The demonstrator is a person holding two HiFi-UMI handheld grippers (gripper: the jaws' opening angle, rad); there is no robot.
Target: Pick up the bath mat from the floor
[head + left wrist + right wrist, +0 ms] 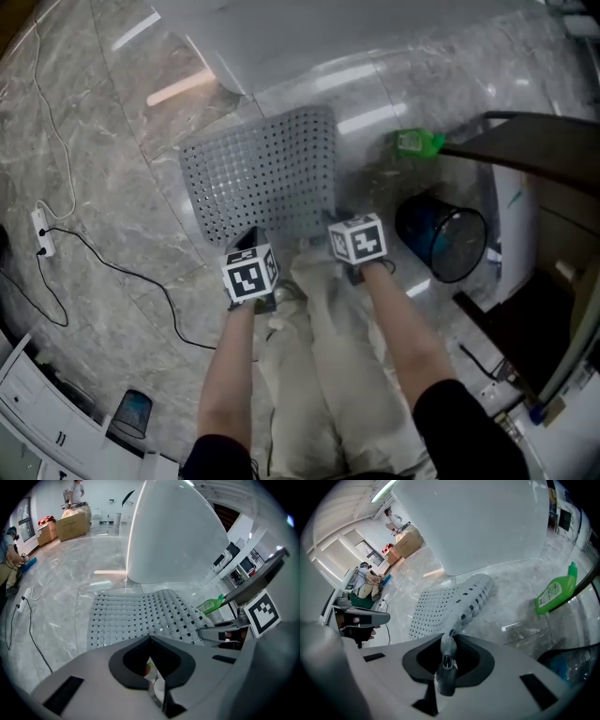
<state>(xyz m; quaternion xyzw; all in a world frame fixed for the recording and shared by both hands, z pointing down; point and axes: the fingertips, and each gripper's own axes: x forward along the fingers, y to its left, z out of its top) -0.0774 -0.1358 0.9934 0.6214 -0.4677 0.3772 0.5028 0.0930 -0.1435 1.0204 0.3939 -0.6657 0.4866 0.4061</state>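
**Both grippers hold the near edge of the bath mat**

The grey stone floor (112,141) fills most of the head view. A big white round thing (328,37) stands along the top. Just below it, in the middle of the frame, lies the grey bath mat (267,173), full of little holes. Its far part lies flat on the floor. Its near edge is up at the two grippers.

A dark blue bucket (441,234) stands at the right, near the mat but not touching it.

The left gripper (152,670) is at the mat's near left edge. Its fingers are almost together, with a pale strip of the mat's edge between them. The right gripper (447,658) is at the near right corner. Its fingers are squeezed tight on the corner, which is bunched and curls up off the floor.

A green bottle (417,142) lies at the upper right. A white plug strip (39,234) with a black cord (112,267) sits at the left edge.
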